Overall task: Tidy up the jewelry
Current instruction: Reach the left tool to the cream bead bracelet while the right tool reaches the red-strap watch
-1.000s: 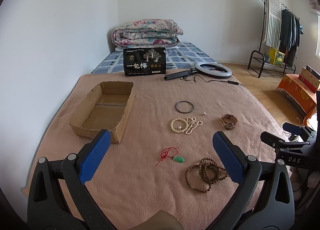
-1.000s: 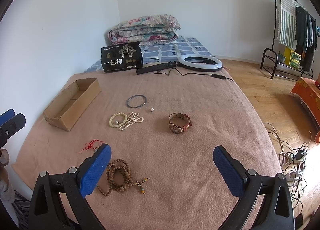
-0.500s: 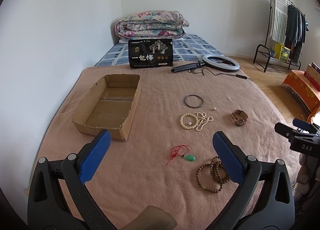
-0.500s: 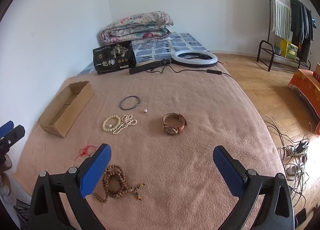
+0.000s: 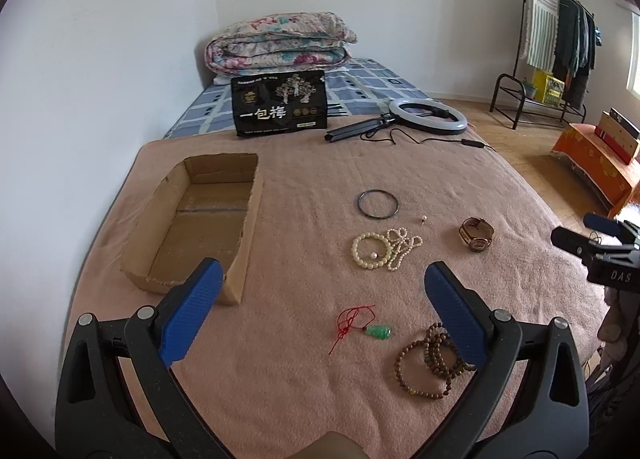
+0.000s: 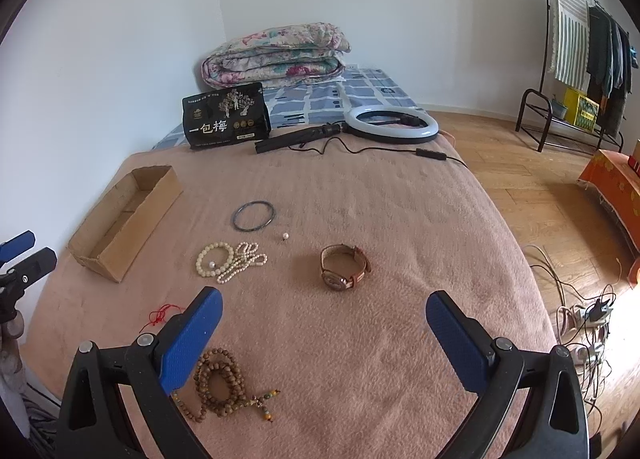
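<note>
Two spread grippers, left gripper (image 5: 320, 291), right gripper (image 6: 324, 315), pink blanket (image 6: 360, 187), wooden floor (image 6: 520, 163).

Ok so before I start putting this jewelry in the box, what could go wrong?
The loose pearl is tiny and lies alone on the blanket; it could roll away or slip from a gripper. The pearl strand touches the cream bead bracelet, so lifting one may drag the other. The wooden beads lie coiled and might snag.
</note>
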